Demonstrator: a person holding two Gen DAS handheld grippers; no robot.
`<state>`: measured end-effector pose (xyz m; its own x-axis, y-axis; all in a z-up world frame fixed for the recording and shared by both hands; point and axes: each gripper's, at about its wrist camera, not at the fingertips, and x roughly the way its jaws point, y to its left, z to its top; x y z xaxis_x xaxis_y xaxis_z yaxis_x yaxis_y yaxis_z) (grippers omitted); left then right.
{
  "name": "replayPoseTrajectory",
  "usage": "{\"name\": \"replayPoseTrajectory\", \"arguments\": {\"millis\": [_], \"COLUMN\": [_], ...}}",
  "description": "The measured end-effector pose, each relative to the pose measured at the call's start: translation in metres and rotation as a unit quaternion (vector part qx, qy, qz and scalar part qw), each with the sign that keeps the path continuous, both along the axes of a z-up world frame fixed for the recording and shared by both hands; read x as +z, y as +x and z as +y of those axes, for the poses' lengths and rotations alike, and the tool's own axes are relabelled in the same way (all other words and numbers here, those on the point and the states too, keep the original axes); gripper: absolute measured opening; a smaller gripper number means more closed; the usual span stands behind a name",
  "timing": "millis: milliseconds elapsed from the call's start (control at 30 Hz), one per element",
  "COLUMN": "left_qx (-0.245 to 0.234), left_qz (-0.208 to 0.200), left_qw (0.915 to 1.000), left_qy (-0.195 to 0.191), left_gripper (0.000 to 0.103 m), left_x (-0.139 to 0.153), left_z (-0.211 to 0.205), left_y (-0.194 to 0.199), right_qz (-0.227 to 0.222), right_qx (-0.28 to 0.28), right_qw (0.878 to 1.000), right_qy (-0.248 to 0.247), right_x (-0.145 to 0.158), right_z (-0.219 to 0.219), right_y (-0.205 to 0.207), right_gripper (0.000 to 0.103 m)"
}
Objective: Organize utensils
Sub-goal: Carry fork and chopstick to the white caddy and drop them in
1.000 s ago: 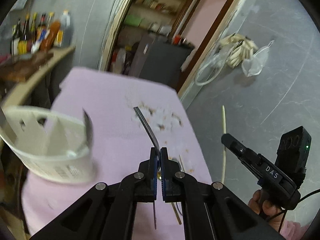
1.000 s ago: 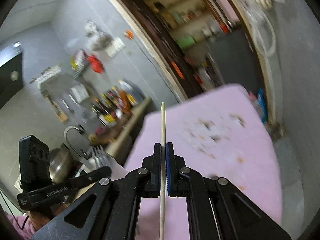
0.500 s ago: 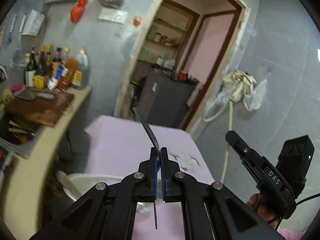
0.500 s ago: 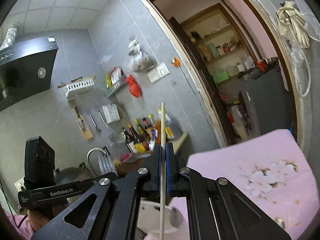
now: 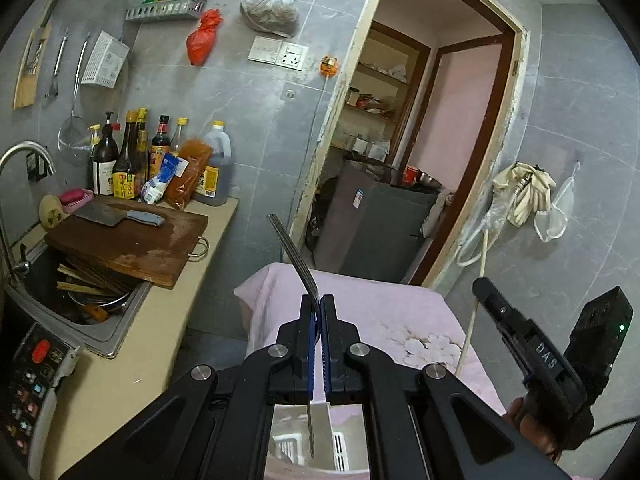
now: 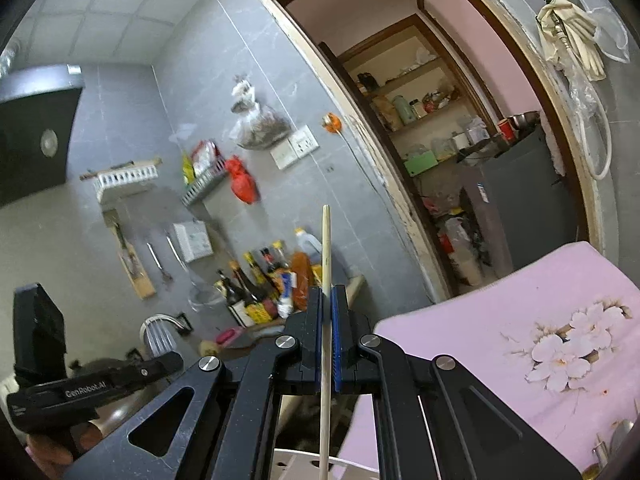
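Kitchen wall behind; fork [image 5: 298, 258], chopstick [image 6: 326, 280] clamped upright-ish between jaws.

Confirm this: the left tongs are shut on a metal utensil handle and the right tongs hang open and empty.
Not quite. The right tongs are shut on a wooden chopstick, as the right wrist view shows. The left tongs are indeed shut on the metal utensil handle.
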<state>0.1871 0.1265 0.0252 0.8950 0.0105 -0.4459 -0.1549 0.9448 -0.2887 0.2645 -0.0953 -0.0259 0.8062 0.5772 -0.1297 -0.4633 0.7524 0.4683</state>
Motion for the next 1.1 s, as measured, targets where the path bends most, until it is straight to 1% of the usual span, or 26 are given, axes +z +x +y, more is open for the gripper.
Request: {"name": "replayPoseTrajectory", "arguments": {"millis": [200, 367, 500, 600, 700, 733, 800, 833, 867, 900, 933, 967, 1000, 1033, 1067, 1100], "left_qx": [0.002, -0.003, -0.011, -0.022, -0.024, -0.025, -0.027, -0.025, -0.023, -0.021, -0.018, -0.014, -0.011, -0.009, -0.008, -0.006], "left_qz": [0.012, 0.027, 0.049, 0.063, 0.073, 0.075, 0.074, 0.068, 0.062, 0.056, 0.050, 0.042, 0.036, 0.034, 0.029, 0.025], "left_qw": [0.9999, 0.9994, 0.9982, 0.9975, 0.9970, 0.9968, 0.9969, 0.9974, 0.9978, 0.9982, 0.9986, 0.9990, 0.9993, 0.9994, 0.9995, 0.9997], "left_qy": [0.010, 0.021, 0.034, 0.024, 0.010, 0.007, -0.001, -0.003, -0.004, -0.006, -0.007, -0.008, -0.007, -0.006, -0.005, -0.003], "left_gripper": [0.003, 0.003, 0.003, 0.004, 0.007, 0.010, 0.017, 0.025, 0.035, 0.040, 0.049, 0.056, 0.059, 0.063, 0.066, 0.068], "left_x": [-0.025, -0.037, -0.044, -0.047, -0.048, -0.049, -0.047, -0.045, -0.043, -0.040, -0.037, -0.034, -0.030, -0.028, -0.025, -0.023], "left_z": [-0.005, -0.010, -0.013, -0.011, -0.007, -0.007, -0.005, -0.005, -0.006, -0.006, -0.007, -0.008, -0.010, -0.012, -0.015, -0.019], "left_y": [0.015, 0.021, 0.022, 0.021, 0.017, 0.016, 0.012, 0.009, 0.006, 0.004, 0.002, -0.001, -0.002, -0.003, -0.004, -0.005], "right_qz": [0.010, 0.018, 0.029, 0.040, 0.046, 0.048, 0.052, 0.054, 0.054, 0.054, 0.053, 0.051, 0.049, 0.047, 0.044, 0.043], "right_qx": [-0.004, -0.002, 0.003, 0.006, 0.011, 0.012, 0.011, 0.008, 0.006, 0.004, 0.002, 0.000, -0.002, -0.005, -0.008, -0.012], "right_qw": [1.000, 0.999, 0.998, 0.998, 0.997, 0.996, 0.996, 0.996, 0.996, 0.996, 0.996, 0.996, 0.996, 0.996, 0.996, 0.996], "right_qy": [-0.026, -0.037, -0.050, -0.056, -0.064, -0.067, -0.069, -0.067, -0.066, -0.067, -0.070, -0.073, -0.074, -0.075, -0.077, -0.080], "right_x": [-0.015, -0.023, -0.028, -0.031, -0.032, -0.032, -0.030, -0.029, -0.028, -0.026, -0.023, -0.020, -0.018, -0.015, -0.011, -0.008], "right_z": [0.004, 0.005, 0.004, 0.001, -0.002, -0.004, -0.008, -0.012, -0.015, -0.017, -0.021, -0.025, -0.028, -0.032, -0.037, -0.042], "right_y": [0.006, 0.008, 0.007, 0.006, 0.004, 0.003, 0.001, -0.001, -0.003, -0.004, -0.007, -0.009, -0.011, -0.014, -0.017, -0.019], "right_gripper": [0.004, 0.004, 0.005, 0.005, 0.006, 0.007, 0.013, 0.014, 0.016, 0.018, 0.019, 0.024, 0.030, 0.033, 0.039, 0.044]}}
